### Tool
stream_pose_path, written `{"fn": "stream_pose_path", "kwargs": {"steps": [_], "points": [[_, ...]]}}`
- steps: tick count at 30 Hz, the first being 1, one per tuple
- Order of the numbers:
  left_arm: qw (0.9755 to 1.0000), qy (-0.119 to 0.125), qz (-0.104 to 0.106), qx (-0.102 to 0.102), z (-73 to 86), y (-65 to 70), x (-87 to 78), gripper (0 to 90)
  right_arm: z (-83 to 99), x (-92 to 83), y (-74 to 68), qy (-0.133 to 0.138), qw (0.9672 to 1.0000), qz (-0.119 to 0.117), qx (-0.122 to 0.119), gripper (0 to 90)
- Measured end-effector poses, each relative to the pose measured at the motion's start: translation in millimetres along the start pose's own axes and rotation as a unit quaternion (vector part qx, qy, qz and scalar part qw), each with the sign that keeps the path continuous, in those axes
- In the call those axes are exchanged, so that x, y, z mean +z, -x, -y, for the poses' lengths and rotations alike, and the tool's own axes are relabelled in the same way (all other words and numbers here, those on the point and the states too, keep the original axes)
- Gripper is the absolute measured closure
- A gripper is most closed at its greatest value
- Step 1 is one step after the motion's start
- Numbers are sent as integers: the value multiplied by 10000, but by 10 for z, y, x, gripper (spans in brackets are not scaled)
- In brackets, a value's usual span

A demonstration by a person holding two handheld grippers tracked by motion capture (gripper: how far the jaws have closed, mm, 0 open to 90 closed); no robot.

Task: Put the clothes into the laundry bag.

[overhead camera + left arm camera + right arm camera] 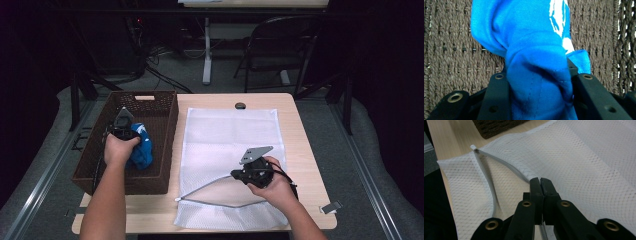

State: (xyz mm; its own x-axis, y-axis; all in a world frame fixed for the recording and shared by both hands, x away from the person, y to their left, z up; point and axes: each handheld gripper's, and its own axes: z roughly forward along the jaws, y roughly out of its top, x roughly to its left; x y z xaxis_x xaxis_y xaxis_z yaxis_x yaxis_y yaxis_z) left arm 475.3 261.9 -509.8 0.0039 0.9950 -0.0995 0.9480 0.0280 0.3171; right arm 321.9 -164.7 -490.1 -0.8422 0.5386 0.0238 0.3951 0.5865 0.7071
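Inside basket point(160, 107), left gripper point(131, 134) clamped on blue cloth point(536, 75), right gripper point(540, 182) pinching mesh bag's point(586, 165) zipper edge

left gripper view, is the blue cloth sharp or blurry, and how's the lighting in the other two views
In the left gripper view the blue cloth is soft and shadowed low between the jaws, while the basket weave behind is crisper. In the high view the table is lit and the room around it is dark. In the right gripper view the mesh bag is evenly lit, its netting sharp.
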Motion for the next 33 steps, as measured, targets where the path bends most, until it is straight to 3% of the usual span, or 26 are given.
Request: {"fn": "stream_pose_path", "kwargs": {"steps": [14, 33], "points": [[9998, 165, 68, 85, -48, 28, -301, 626, -8, -11, 10, 21, 10000, 10, -21, 889], [9988, 324, 107, 364, -51, 93, -748, 626, -19, -42, 14, 66, 10000, 39, -17, 889]]}}
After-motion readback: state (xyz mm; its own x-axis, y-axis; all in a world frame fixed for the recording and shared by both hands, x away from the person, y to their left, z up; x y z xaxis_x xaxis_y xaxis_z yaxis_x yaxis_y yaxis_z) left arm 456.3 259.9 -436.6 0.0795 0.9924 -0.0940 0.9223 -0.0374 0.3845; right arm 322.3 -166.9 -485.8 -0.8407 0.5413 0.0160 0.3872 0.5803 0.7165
